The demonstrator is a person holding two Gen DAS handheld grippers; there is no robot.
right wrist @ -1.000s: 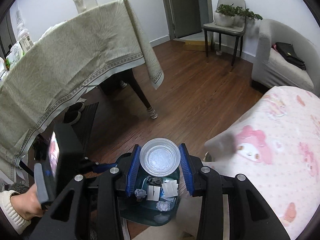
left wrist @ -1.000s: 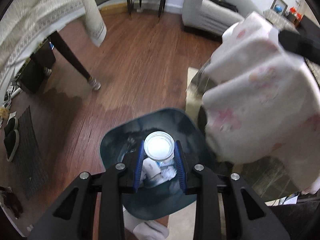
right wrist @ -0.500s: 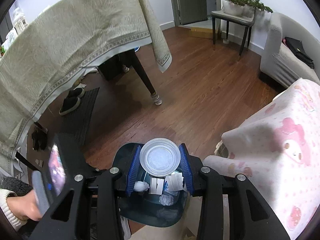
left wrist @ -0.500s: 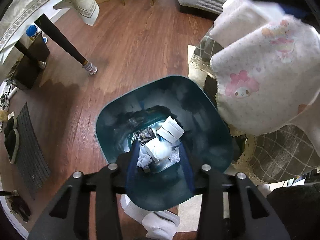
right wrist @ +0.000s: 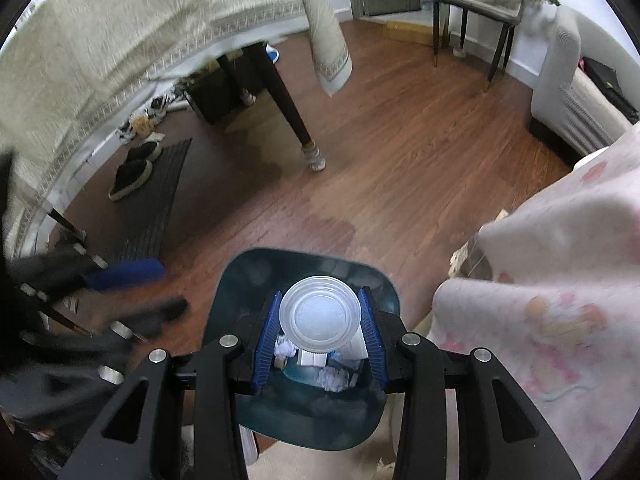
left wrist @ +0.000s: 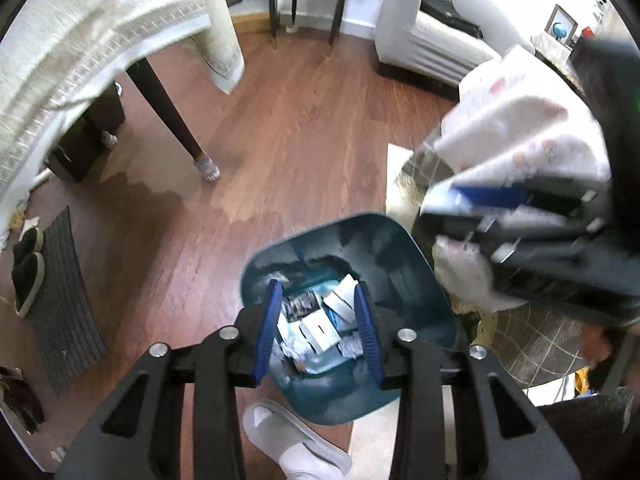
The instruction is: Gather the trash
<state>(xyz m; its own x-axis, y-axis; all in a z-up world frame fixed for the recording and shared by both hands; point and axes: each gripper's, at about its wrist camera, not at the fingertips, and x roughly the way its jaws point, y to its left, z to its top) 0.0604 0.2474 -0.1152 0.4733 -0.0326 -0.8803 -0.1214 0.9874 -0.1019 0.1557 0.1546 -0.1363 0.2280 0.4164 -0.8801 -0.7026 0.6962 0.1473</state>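
Observation:
A dark teal bin stands on the wood floor and holds crumpled paper and small white boxes. Above it my left gripper is empty, with only the bin's contents showing between its blue pads; its jaws are closing. My right gripper is shut on a clear round plastic cup, seen from above, right over the bin. The left wrist view shows the right gripper blurred at the bin's right. The left gripper appears blurred at the left of the right wrist view.
A table with a beige cloth and a dark leg stands beyond the bin. Dark slippers lie on a grey mat. A pink-printed cloth hangs right of the bin. A white slipper lies in front.
The left gripper let go of a round white cup, which fell into the bin, then drew back. The right gripper came down over the bin with its clear cup.

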